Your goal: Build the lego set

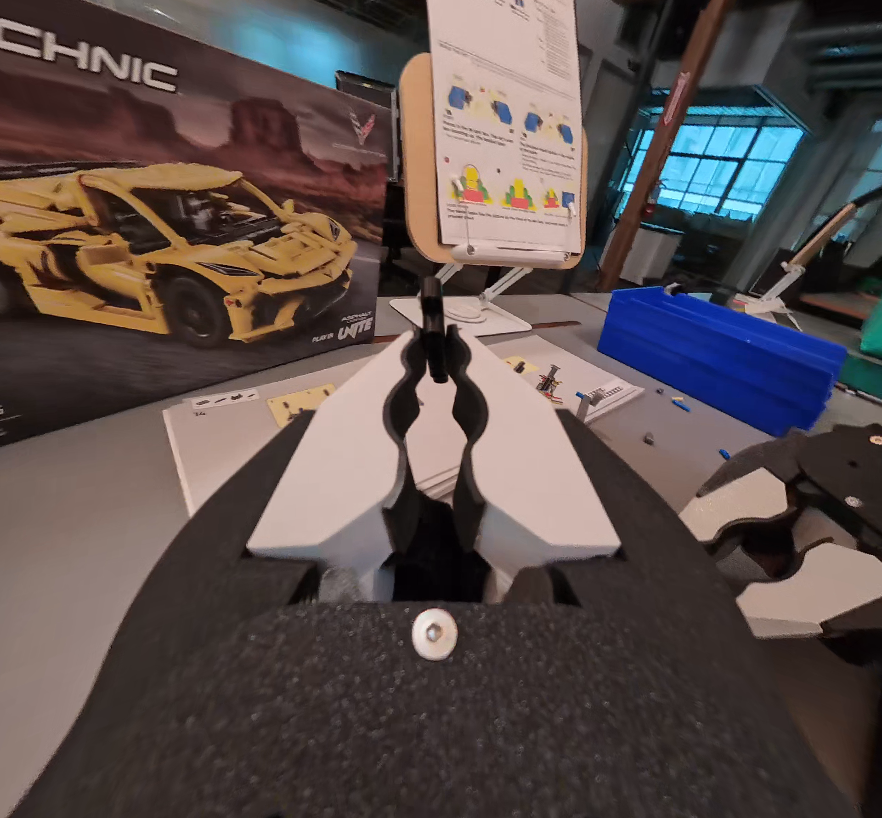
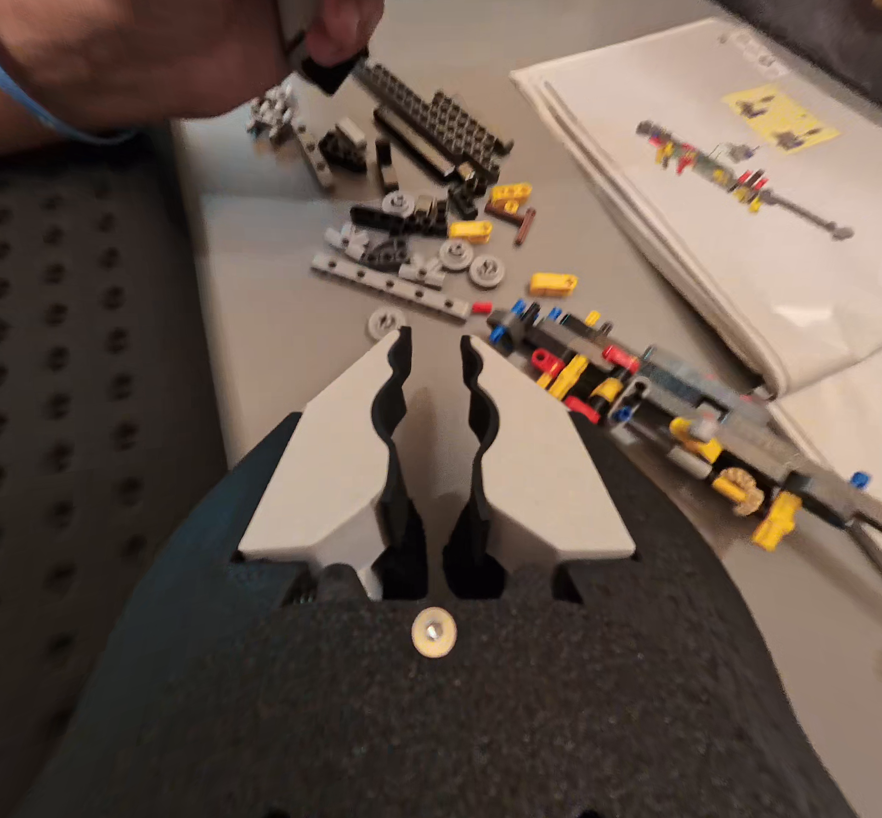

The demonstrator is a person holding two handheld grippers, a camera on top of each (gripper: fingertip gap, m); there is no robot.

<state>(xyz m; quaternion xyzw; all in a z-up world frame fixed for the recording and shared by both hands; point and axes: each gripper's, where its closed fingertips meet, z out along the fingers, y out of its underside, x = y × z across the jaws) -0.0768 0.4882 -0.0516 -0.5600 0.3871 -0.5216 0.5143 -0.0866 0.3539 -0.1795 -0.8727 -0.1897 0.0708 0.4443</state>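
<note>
Lego pieces [image 2: 410,222] lie scattered on the grey table [image 2: 267,346] just beyond the empty, parted right gripper [image 2: 434,341], the part-built assembly [image 2: 620,394] (blurred) to its right, while the left gripper [image 1: 435,334] pinches a small black pin [image 1: 433,313] upright.

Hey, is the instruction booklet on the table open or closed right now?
Open. The instruction booklet lies flat on the table with a printed build-step page facing up and stacked page edges visible along its side.

Our left wrist view sits low above the table [image 1: 95,532], facing level toward the box [image 1: 181,222] at 10 o'clock. Our right view tilts down close over loose pieces [image 2: 405,203]; both share the open booklet [image 1: 563,384] [image 2: 716,203].
</note>
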